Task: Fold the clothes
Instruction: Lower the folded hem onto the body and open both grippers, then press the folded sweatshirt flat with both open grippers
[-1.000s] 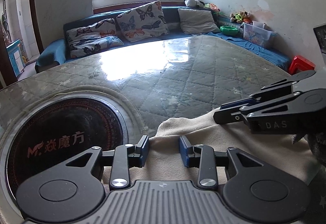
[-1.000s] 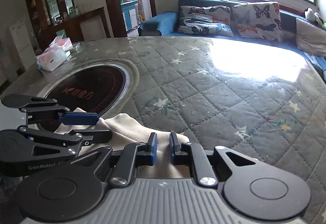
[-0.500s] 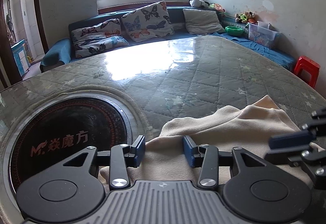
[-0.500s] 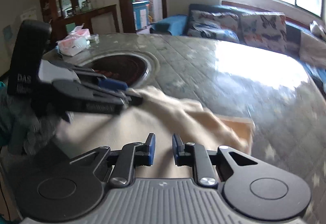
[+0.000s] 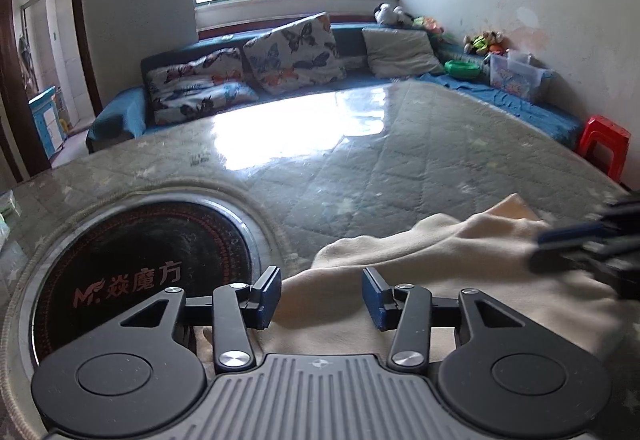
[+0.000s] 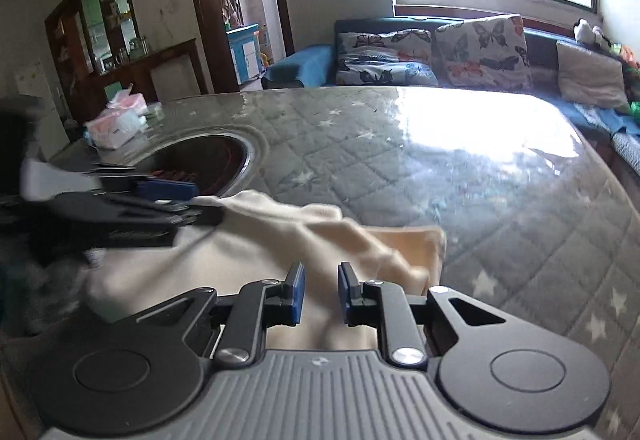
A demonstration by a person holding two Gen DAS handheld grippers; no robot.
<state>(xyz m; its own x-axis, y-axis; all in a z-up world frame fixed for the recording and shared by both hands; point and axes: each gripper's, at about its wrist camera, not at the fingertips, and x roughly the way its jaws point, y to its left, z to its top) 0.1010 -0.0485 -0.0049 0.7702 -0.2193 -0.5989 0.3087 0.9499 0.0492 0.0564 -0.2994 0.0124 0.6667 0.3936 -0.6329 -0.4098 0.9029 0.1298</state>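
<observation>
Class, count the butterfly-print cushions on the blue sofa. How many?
2. One butterfly cushion lies flat at the sofa's left; the other leans upright beside it, left of the plain grey cushion. Others may be hidden.

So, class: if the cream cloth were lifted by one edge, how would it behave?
The cream cloth would probably droop: it already lies in soft folds. It looks thin, so likely light. It may slide easily on the glossy table.

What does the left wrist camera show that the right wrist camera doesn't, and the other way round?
Only the left wrist view shows the red stool and the clear storage bin by the wall. Only the right wrist view shows the tissue packs and the wooden cabinet. Both show the cream garment, the quilted table cover, the round black hob and the butterfly cushions.
</observation>
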